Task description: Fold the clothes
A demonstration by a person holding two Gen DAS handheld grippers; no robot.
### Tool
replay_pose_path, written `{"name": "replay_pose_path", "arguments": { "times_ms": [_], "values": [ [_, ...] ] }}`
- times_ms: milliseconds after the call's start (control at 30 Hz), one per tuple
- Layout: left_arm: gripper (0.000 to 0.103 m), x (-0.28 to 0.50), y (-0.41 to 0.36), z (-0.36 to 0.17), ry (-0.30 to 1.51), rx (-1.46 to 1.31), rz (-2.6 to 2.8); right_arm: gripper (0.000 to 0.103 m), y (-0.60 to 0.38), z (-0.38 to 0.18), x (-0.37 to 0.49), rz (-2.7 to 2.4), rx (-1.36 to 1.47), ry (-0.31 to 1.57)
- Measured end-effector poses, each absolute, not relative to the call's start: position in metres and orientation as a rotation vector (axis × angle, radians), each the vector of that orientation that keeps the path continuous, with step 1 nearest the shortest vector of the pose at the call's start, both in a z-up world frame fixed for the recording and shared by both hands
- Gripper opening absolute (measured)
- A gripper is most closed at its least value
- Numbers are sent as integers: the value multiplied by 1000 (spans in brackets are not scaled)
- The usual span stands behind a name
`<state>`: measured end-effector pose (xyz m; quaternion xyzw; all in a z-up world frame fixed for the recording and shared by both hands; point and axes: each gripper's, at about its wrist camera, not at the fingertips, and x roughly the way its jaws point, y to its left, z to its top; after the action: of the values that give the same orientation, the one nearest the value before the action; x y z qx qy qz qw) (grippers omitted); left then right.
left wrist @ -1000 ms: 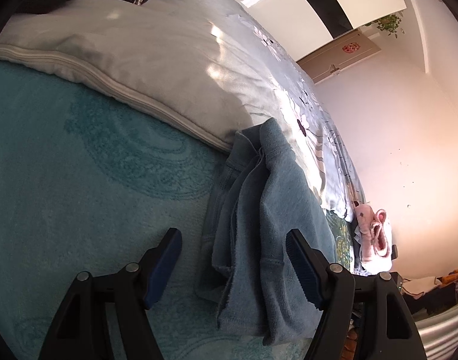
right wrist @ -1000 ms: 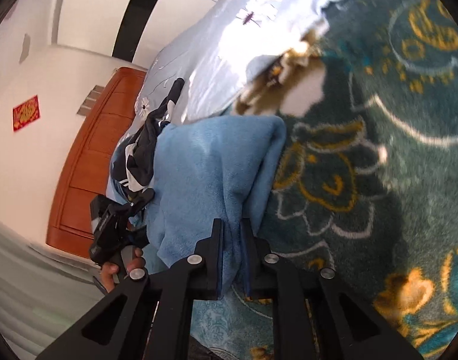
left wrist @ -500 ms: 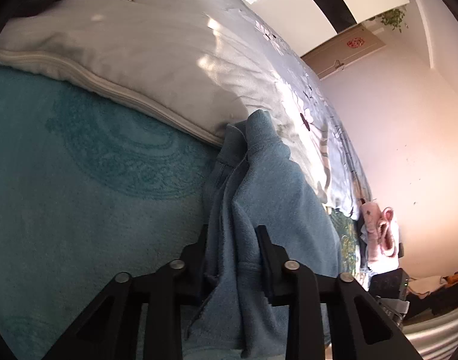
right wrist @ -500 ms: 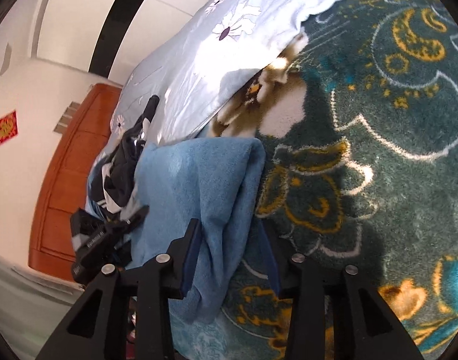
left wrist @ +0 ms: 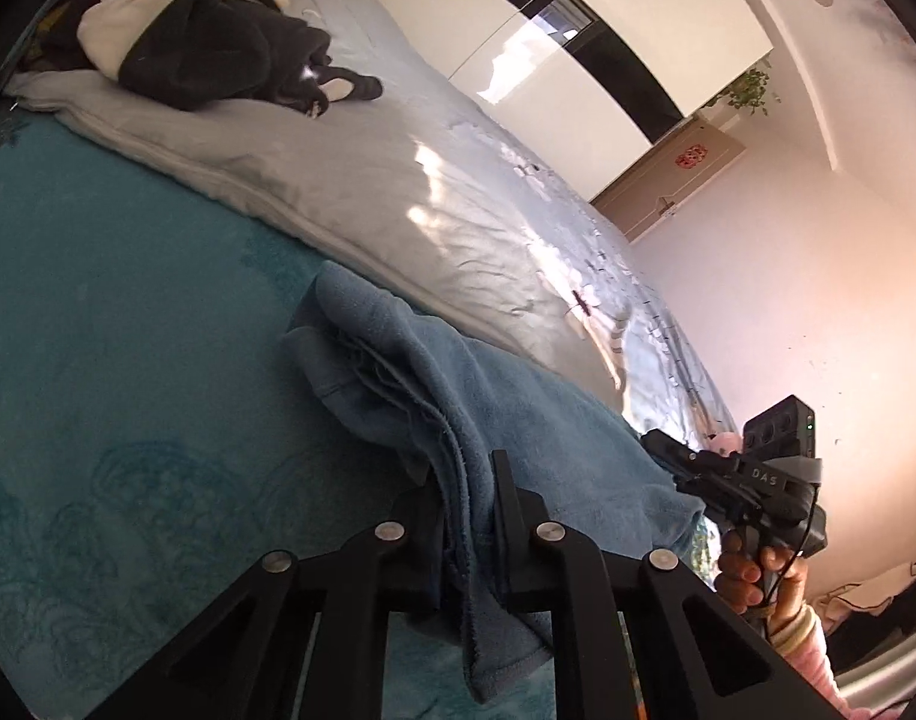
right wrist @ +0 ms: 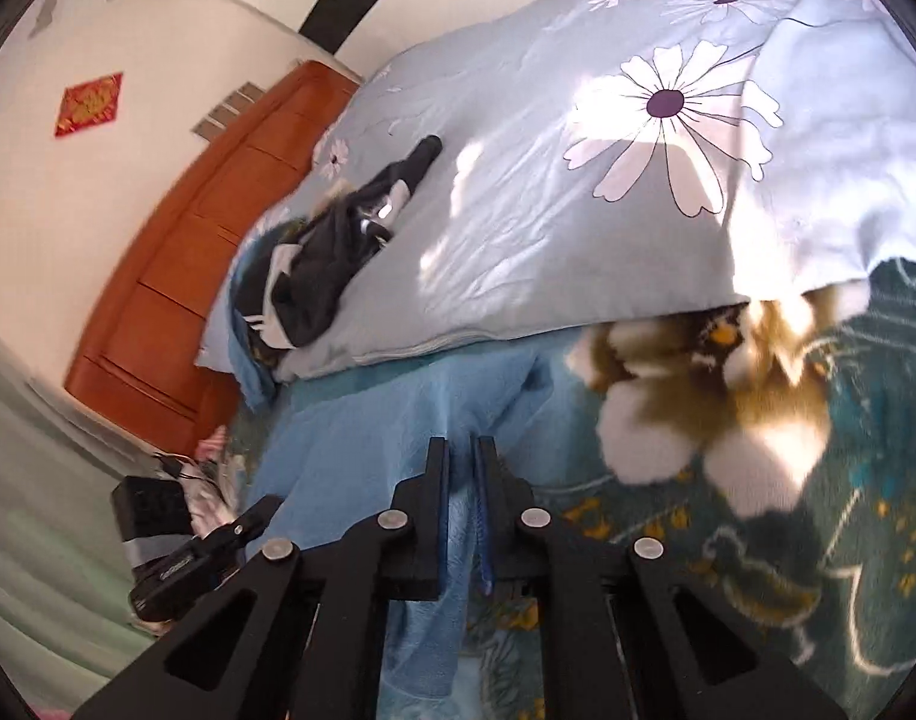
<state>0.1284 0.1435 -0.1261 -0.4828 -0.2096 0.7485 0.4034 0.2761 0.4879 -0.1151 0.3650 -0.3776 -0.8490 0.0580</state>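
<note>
A blue fleece garment (left wrist: 434, 396) lies bunched on the teal blanket (left wrist: 128, 312) of the bed. My left gripper (left wrist: 466, 480) is shut on its near edge, with folds of cloth between the jaws. In the right wrist view the same garment (right wrist: 362, 438) is stretched between both hands, and my right gripper (right wrist: 460, 456) is shut on its other edge. The right gripper also shows in the left wrist view (left wrist: 751, 480), held in a hand. The left gripper shows low left in the right wrist view (right wrist: 188, 558).
A grey-blue duvet with white daisies (right wrist: 577, 180) covers the far side of the bed. A black and white garment (left wrist: 206, 36) lies on it near the orange-brown headboard (right wrist: 206, 240). The blanket has a floral pattern (right wrist: 727, 420). Walls stand behind.
My left gripper closed on the blue garment's edge. My right gripper opened briefly, then shut on the garment again. Both have lifted and pulled the cloth out between them.
</note>
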Motion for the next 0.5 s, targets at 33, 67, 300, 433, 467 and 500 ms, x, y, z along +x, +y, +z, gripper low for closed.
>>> {"name": "replay_pose_path", "arguments": {
  "times_ms": [33, 67, 300, 433, 467, 500],
  "values": [
    [13, 129, 141, -129, -538, -1231, 1892, 6, 488, -119, 274, -2568, 1117, -1149],
    [13, 130, 139, -132, -547, -1243, 1894, 6, 489, -124, 277, -2564, 1127, -1167],
    [32, 139, 124, -132, -547, -1271, 1973, 9, 468, -130, 295, -2566, 1135, -1157],
    [45, 155, 118, -104, -530, -1188, 2019, 31, 450, -124, 307, -2585, 1134, -1097],
    [46, 158, 118, -101, -528, -1172, 2006, 38, 445, -123, 310, -2590, 1133, -1082],
    [47, 161, 120, -98, -508, -1176, 1996, 38, 441, -122, 313, -2594, 1133, -1067]
  ]
}}
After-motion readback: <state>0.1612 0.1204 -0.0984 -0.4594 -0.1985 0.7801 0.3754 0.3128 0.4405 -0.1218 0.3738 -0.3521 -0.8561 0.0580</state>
